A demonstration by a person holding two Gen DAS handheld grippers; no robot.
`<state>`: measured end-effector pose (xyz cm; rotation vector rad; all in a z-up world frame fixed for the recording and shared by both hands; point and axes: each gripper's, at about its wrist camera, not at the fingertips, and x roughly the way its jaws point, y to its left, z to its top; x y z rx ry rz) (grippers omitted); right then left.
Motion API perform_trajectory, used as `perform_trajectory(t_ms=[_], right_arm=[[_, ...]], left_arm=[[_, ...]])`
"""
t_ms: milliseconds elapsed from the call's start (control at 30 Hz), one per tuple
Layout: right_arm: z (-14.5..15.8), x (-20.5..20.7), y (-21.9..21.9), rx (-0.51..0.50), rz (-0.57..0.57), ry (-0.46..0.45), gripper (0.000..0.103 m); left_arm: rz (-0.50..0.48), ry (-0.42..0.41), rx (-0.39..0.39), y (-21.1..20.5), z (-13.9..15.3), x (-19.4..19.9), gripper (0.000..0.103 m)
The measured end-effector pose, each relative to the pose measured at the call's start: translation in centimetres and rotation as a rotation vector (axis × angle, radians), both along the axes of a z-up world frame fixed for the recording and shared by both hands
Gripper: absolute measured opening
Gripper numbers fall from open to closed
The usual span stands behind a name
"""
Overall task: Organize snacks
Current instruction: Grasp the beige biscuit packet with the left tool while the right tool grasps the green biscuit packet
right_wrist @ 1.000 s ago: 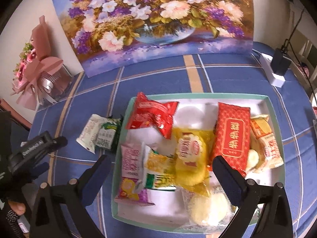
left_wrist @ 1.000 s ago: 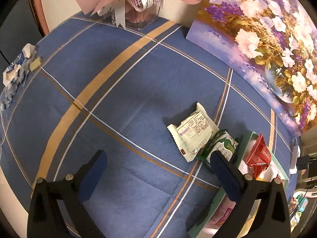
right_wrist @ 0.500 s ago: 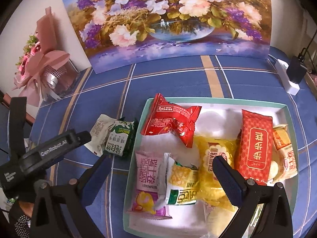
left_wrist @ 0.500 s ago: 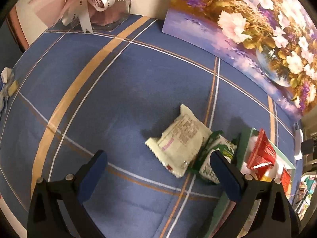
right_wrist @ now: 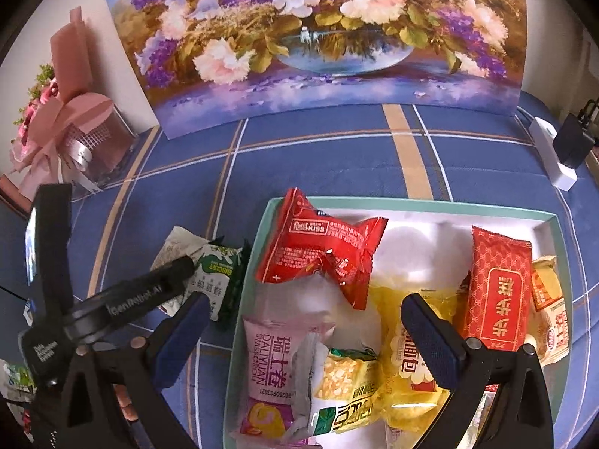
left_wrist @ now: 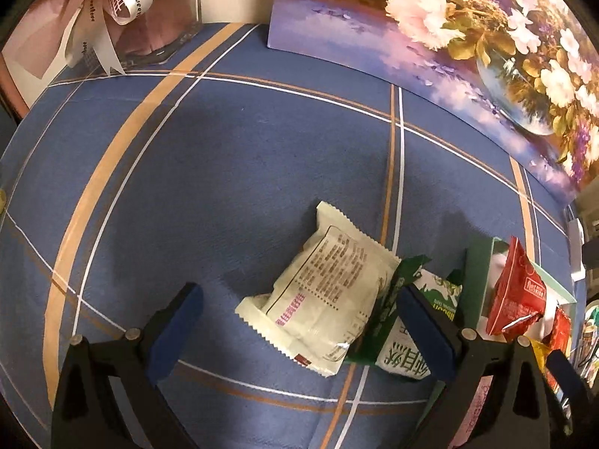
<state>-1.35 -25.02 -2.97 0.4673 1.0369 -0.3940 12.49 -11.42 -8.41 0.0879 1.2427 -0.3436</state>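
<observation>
Packets outside the box numbered two: a cream plastic snack packet with printed text [left_wrist: 325,295] and a green-and-white biscuit packet [left_wrist: 408,333], which touched each other on the blue checked tablecloth [left_wrist: 224,187], just beside the left wall of the mint-green shallow box [right_wrist: 258,239].

Over the last second the left gripper [left_wrist: 299,333] had been brought nearer, so that the cream packet, seen farther off before, was framed between its blue pads [left_wrist: 176,329]. Its jaws were held wide apart with nothing in them. A pickup of that packet was judged to be the step in hand, with transfer into the box to follow.

The right gripper [right_wrist: 307,336] was held over the near half of the box, its jaws likewise spread and empty; it had been drawn slightly closer to the box.

Inside the box, seven packets could be counted with fair confidence: a red foil packet [right_wrist: 322,250], a long red packet with gold characters [right_wrist: 498,292], a pink Swiss-roll packet [right_wrist: 273,366], a yellow-and-green packet [right_wrist: 352,393], a yellow bread packet [right_wrist: 411,355], an orange-and-white packet [right_wrist: 550,310] and a clear-wrapped one at the near edge, partly hidden.

Behind the box stood one floral painting [right_wrist: 322,37] and one pink gift bouquet [right_wrist: 71,127].
</observation>
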Motion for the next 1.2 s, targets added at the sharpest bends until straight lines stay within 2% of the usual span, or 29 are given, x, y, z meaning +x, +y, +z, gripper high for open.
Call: perform_trajectory(t_ms=[133, 233, 367, 500, 667, 900, 1067, 1200], right_arm=[[-0.1, -0.1, -0.1, -0.002, -0.008, 0.002, 0.103], [0.0, -0.2, -0.1, 0.003, -0.013, 0.0, 0.103], [0.0, -0.4, -0.3, 0.001, -0.022, 0.004, 0.103], [0.0, -0.5, -0.2, -0.002, -0.025, 0.005, 0.103], [-0.2, -0.4, 0.2, -0.012, -0.029, 0.008, 0.103], [0.4, 0.3, 1.1, 0.023, -0.028, -0.033, 0.103], [1.3, 2.0, 2.8, 0.039, 0.034, -0.06, 0.101], [1.1, 4.2, 4.5, 0.065, 0.1, -0.035, 0.1]], left_arm=[[0.007, 0.012, -0.024, 0.2, -0.2, 0.1, 0.1], [0.005, 0.016, -0.001, 0.4, -0.3, 0.1, 0.09], [-0.011, 0.01, 0.05, 0.3, -0.7, -0.1, 0.085], [0.005, 0.014, 0.042, 0.8, -0.4, 0.1, 0.073], [0.05, 0.032, 0.049, 2.7, -0.3, 0.7, 0.07], [0.154, 0.058, 0.054, 6.3, -0.3, 1.8, 0.069], [0.213, 0.07, 0.072, 8.5, -0.3, 2.4, 0.069], [0.241, 0.074, 0.078, 9.9, -0.3, 2.8, 0.069]])
